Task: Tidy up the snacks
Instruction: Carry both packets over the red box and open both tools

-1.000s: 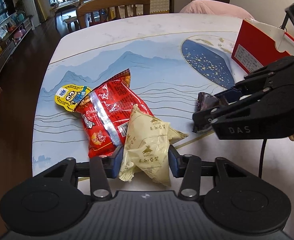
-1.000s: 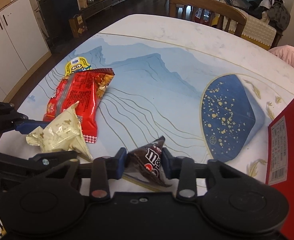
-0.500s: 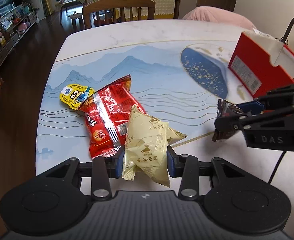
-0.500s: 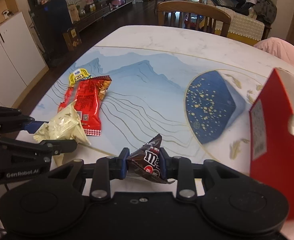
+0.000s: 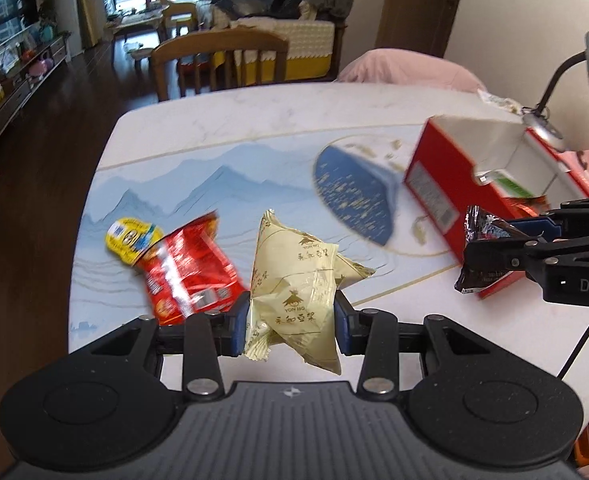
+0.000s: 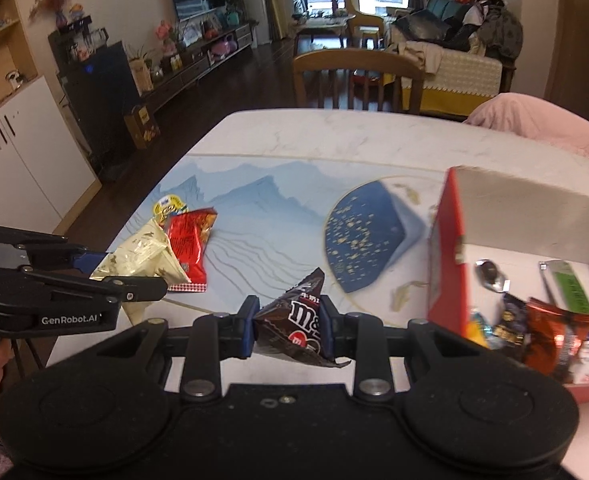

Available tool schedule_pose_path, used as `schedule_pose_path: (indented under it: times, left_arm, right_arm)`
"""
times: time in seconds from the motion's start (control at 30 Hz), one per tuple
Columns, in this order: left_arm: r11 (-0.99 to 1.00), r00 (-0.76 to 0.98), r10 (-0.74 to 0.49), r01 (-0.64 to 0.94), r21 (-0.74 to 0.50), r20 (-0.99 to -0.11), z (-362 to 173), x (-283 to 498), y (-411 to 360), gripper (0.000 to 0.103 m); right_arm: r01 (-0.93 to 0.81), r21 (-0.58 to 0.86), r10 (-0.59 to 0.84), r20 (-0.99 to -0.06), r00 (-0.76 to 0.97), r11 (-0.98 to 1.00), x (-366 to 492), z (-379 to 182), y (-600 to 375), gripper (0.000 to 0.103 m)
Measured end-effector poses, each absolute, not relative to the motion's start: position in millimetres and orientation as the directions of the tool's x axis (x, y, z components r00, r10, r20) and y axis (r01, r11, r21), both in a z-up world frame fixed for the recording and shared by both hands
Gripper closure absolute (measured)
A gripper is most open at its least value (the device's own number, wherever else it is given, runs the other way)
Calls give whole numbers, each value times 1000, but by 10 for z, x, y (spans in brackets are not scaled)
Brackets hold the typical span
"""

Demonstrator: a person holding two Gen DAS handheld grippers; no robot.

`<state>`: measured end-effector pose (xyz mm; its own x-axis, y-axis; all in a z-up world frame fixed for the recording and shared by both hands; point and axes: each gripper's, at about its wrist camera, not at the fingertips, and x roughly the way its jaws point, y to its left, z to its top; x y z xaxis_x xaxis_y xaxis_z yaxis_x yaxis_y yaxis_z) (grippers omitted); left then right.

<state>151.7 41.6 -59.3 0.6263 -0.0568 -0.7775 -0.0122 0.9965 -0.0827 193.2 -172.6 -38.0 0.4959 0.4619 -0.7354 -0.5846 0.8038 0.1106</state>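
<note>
My left gripper [image 5: 292, 326] is shut on a cream-gold snack packet [image 5: 298, 280], held off the table. In the right wrist view the same packet [image 6: 144, 256] hangs from the left gripper [image 6: 134, 276] at the left. My right gripper [image 6: 288, 330] is shut on a dark brown M&M's bag [image 6: 298, 320]; the left wrist view shows that bag [image 5: 480, 256] just in front of the red box [image 5: 454, 192]. The open red box [image 6: 446, 268] holds several snacks and a spoon. A red snack bag [image 5: 186, 264] and a yellow Minions pouch [image 5: 128, 238] lie on the table.
The round table [image 5: 254, 120] has a blue mountain print and a dark blue patch [image 5: 354, 196]. A wooden chair [image 5: 218, 60] stands at the far side, a pink cushion [image 5: 406, 72] at the far right. A desk lamp [image 5: 566, 76] rises behind the box.
Both grippers have risen with their packets off the table. The right gripper with the M&M's bag has moved right, up to the red box, whose inside has come into view.
</note>
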Motion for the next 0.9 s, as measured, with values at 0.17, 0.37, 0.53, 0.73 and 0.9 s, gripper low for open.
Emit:
schedule_pose_path:
  times: [0.17, 0.37, 0.53, 0.73, 0.9]
  left_arm:
    - [995, 646, -90, 35, -88, -758, -404, 1550, 139, 63]
    - [993, 655, -120, 68, -100, -746, -246, 1669, -217, 63]
    - [991, 664, -133, 90, -98, -736, -131, 1820, -545, 63]
    - [989, 673, -146, 120, -88, -725, -38, 2016, -986, 63]
    - [987, 664, -155, 140, -82, -731, -53, 2216, -1344, 63]
  right_arm:
    - [-560, 122, 459, -724, 515, 820, 1938, -246, -1981, 74]
    - [-540, 114, 454, -698, 554, 834, 1987, -84, -2356, 74]
    - [-518, 108, 442, -681, 583, 849, 2094, -8, -2678, 74]
    - [-487, 102, 421, -672, 609, 867, 2250, 6, -3099, 74]
    - [-451, 100, 394, -673, 626, 887, 2418, -23, -3440, 74]
